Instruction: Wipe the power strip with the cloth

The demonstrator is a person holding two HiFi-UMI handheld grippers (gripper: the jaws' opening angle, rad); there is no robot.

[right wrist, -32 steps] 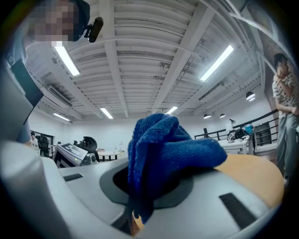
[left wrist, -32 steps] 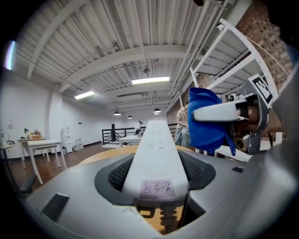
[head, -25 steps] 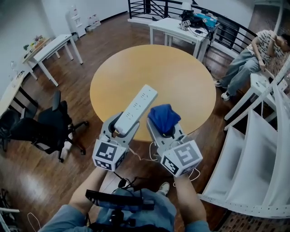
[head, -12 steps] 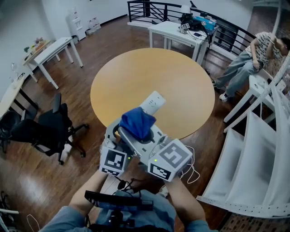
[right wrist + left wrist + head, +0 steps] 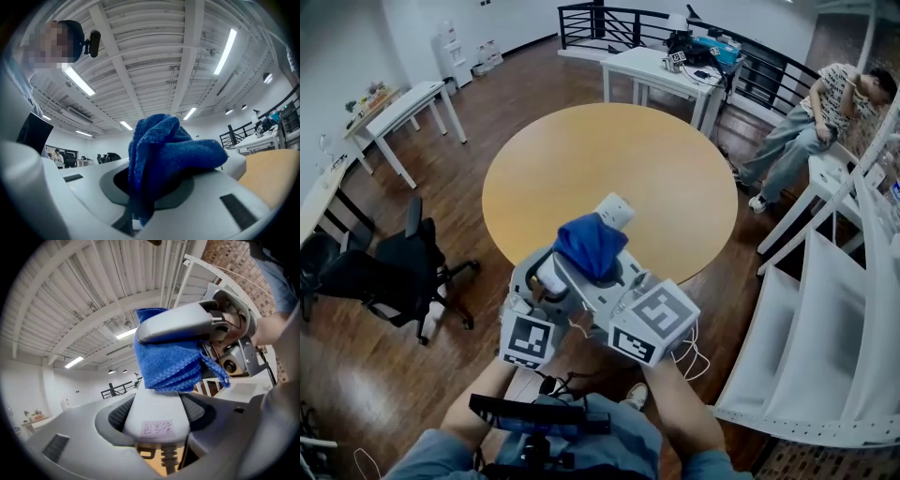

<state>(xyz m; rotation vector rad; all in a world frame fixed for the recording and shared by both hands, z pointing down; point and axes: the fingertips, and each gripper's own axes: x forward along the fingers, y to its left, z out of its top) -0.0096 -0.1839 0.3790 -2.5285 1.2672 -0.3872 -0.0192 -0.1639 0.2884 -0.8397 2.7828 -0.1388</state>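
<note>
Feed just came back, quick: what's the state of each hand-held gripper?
Left hand-held gripper: closed on the power strip.
Right hand-held gripper: closed on the blue cloth.

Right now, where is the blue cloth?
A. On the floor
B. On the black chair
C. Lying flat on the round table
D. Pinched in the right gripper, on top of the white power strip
D: the blue cloth is bunched between the jaws of the right gripper and sits on the white power strip, not lying on the round table.
</note>
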